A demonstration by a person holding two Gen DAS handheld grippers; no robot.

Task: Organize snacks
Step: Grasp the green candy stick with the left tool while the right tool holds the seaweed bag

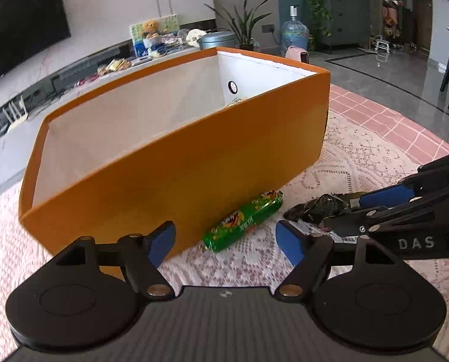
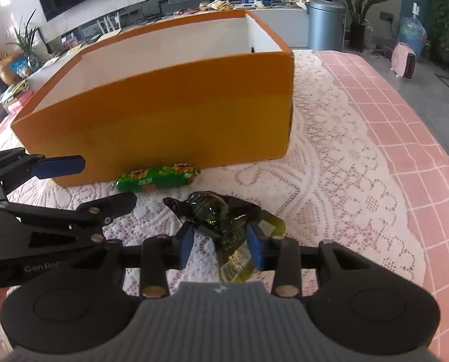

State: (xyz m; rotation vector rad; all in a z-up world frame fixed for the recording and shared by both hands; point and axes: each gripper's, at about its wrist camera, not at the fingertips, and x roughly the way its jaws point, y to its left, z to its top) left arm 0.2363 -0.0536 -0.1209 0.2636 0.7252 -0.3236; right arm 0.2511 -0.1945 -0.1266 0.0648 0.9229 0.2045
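Orange box (image 1: 194, 163) stands open-topped on a lace cloth (image 1: 345, 163) over a pink checked cover (image 2: 405, 138); white lining inside. At its far end a small bit of wrapper shows just over the near wall (contents otherwise not readable).

Green snack roll (image 1: 242, 221) lies on the lace, right against the foot of the box's near wall, lengthwise along it. Untouched by either tool.

L gripper (image 1: 226, 239): blue pads spread wide, nothing between them. It is aimed downward toward the roll, which sits just ahead of the gap, apart from both pads. In the right wrist view the same gripper (image 2: 103, 181) enters from the left, one blue pad just beside the box wall, near the roll's end.

R gripper (image 2: 221, 242): jaws partly closed w/ a dark crinkled wrapper (image 2: 212, 211) between them. The wrapper's lower, clearer green part sits in the gap; the right pad seems to touch it, the left pad looks just clear. Firm pinch or not: cannot tell. Wrapper rests on the lace, near the roll but apart from it. From the left wrist view the R gripper (image 1: 345, 208) comes in at right, wrapper (image 1: 315, 208) at its tips.

Background: TV, low bench w/ clutter, potted plants, grey bin.
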